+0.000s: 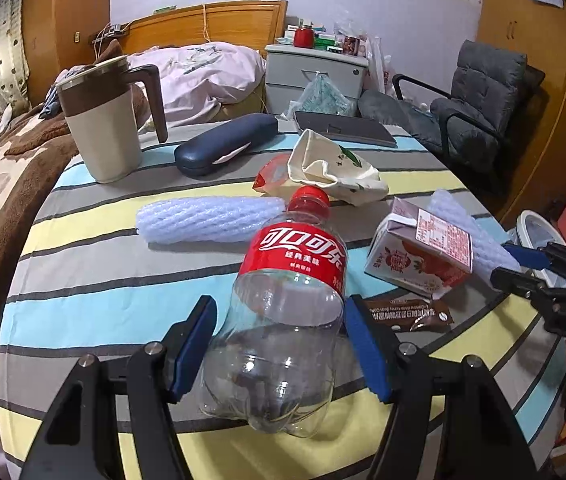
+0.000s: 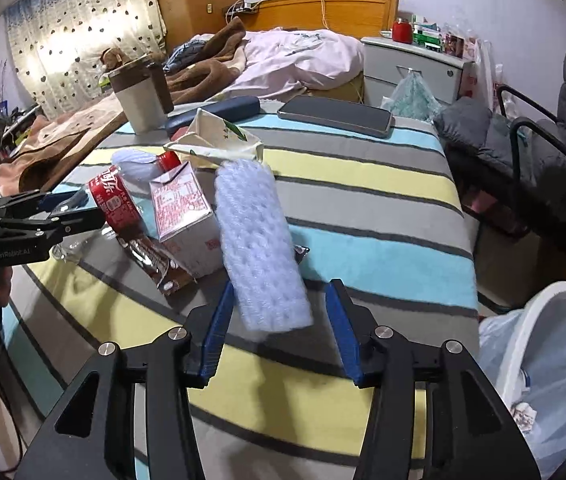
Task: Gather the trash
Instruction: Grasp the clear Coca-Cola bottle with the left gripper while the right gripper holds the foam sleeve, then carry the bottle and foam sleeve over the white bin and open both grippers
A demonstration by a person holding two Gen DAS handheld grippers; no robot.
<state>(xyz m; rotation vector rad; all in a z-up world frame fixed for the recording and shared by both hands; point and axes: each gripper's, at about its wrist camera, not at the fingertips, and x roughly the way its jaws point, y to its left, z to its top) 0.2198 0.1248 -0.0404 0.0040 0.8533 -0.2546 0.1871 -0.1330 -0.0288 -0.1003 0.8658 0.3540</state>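
Observation:
An empty cola bottle (image 1: 283, 300) with a red label and cap lies on the striped table (image 1: 103, 280). My left gripper (image 1: 279, 304) is shut on its clear lower body, a blue pad against each side. In the right wrist view a white foam net sleeve (image 2: 259, 248) sits tilted between the pads of my right gripper (image 2: 281, 285), which is open. The sleeve touches the left pad, a gap shows at the right pad, and its near end is blurred. A pink milk carton (image 2: 187, 216) and a brown wrapper (image 1: 411, 312) lie between the two grippers.
A white bin (image 2: 543, 360) lined with a clear bag stands off the table's right edge. A second foam sleeve (image 1: 207, 220), a red wrapper (image 1: 271, 174), a cream cloth bag (image 1: 331, 168), a mug (image 1: 103, 120), a blue case (image 1: 223, 146) and a tablet (image 1: 347, 128) lie farther back. A grey chair (image 2: 543, 152) stands at the right.

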